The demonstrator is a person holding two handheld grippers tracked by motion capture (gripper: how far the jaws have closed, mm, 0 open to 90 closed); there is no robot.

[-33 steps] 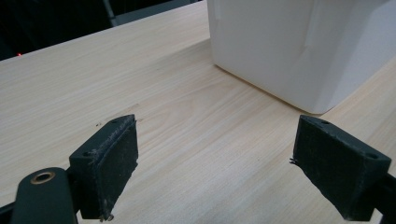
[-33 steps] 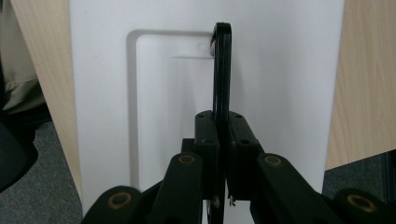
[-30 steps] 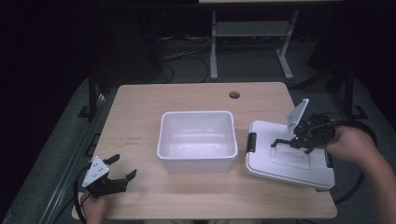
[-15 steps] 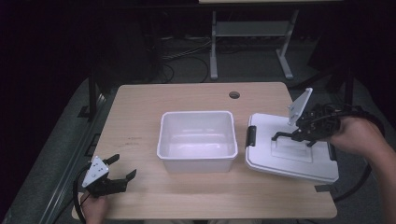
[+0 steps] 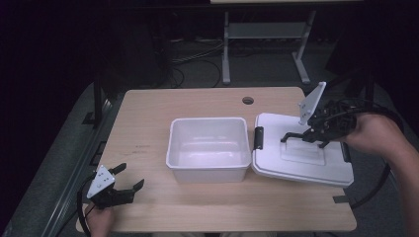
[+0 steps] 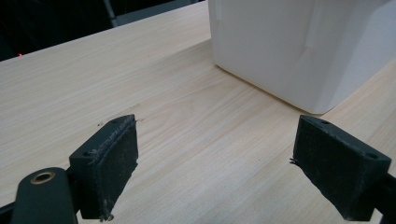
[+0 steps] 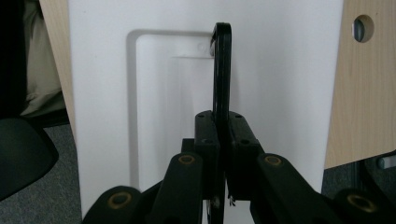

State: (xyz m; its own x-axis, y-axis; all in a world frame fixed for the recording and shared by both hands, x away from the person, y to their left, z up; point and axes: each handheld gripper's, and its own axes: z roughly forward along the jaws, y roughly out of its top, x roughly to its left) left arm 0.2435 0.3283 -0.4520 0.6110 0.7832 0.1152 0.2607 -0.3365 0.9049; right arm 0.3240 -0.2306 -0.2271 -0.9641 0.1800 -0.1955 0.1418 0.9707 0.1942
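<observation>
Lid handle, a thin black plastic bail (image 7: 221, 70), stands upright between the 2 jaws of the right gripper (image 7: 221, 135), which are pressed together on it with no gap visible in the right gripper view. The handle rises from a shallow rectangular recess in the flat white plastic lid (image 7: 280, 93). In the high view the right gripper (image 5: 316, 134) sits over the middle of that lid (image 5: 301, 165), with the person's right hand (image 5: 368, 133) behind it. The lid's left side appears raised a little and its near edge lies on the light wooden table (image 5: 148, 123); whether the far edge touches the table cannot be told. A black latch (image 5: 258, 137) shows on the lid's left edge, just beside the open white rectangular plastic bin (image 5: 208, 148), which stands uncovered at the table's centre and looks empty.

The left gripper (image 5: 114, 185) rests near the table's front left corner, well apart from the bin. Its 2 black pads (image 6: 112, 163) are spread wide over bare wood, holding nothing, with a corner of the bin (image 6: 299, 42) ahead of them.

Assessment: the grasp on the handle is made and appears secure. The lid is not yet on the bin. Judged from the layout, what remains is to lift the lid clear, carry it left over the bin, align its edges with the rim and seat it. The left gripper has no part in the work at this stage.
</observation>
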